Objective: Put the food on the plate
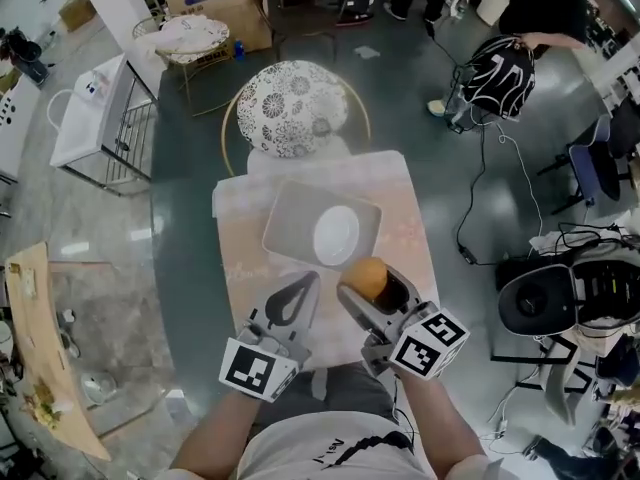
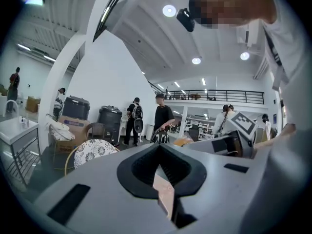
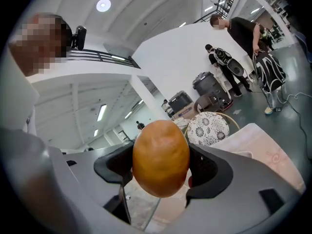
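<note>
Right gripper view tells most of it: my right gripper has its jaws clamped partway open on a smooth, round orange-brown piece of food, one black pad pressing each side. Could be a bread roll, could be a potato, honestly hard to call through this fisheye.

From the head view, that food is held up over the near edge of the grey square tray, just beside the white round plate but not on it. The plate sits on the tray, and the tray sits on the pale pink tablecloth.

My left gripper is beside the right one, over the near part of the cloth, apart from the tray. Its jaws are pinched together at the tips, leaving a teardrop-shaped gap behind them with nothing in it, only cloth showing through.
</note>
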A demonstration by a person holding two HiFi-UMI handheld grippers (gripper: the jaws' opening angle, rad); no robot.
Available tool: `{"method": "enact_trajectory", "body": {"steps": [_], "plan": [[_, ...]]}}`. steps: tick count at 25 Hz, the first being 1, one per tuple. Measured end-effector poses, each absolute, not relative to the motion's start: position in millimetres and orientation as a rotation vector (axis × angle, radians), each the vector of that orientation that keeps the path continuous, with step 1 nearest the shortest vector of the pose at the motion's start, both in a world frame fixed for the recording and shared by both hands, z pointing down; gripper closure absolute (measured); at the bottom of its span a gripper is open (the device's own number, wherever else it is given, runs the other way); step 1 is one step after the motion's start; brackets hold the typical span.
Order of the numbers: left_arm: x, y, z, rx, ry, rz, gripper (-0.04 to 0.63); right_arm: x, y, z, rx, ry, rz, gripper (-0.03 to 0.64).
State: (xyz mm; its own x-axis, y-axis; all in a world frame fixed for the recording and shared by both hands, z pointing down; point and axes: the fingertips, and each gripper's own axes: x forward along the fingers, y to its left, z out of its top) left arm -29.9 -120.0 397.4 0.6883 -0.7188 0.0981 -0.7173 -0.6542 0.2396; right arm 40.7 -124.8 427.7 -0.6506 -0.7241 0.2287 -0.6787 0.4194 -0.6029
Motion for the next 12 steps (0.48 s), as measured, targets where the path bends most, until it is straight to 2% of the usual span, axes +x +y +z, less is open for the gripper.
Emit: {"method": "enact_trajectory", "body": {"steps": [12], "plan": [[-13,-195,496,2.511,-1.186,0.104,0.589,52,-198,572,-1.346,2.676,-1.279,0.291]]}}
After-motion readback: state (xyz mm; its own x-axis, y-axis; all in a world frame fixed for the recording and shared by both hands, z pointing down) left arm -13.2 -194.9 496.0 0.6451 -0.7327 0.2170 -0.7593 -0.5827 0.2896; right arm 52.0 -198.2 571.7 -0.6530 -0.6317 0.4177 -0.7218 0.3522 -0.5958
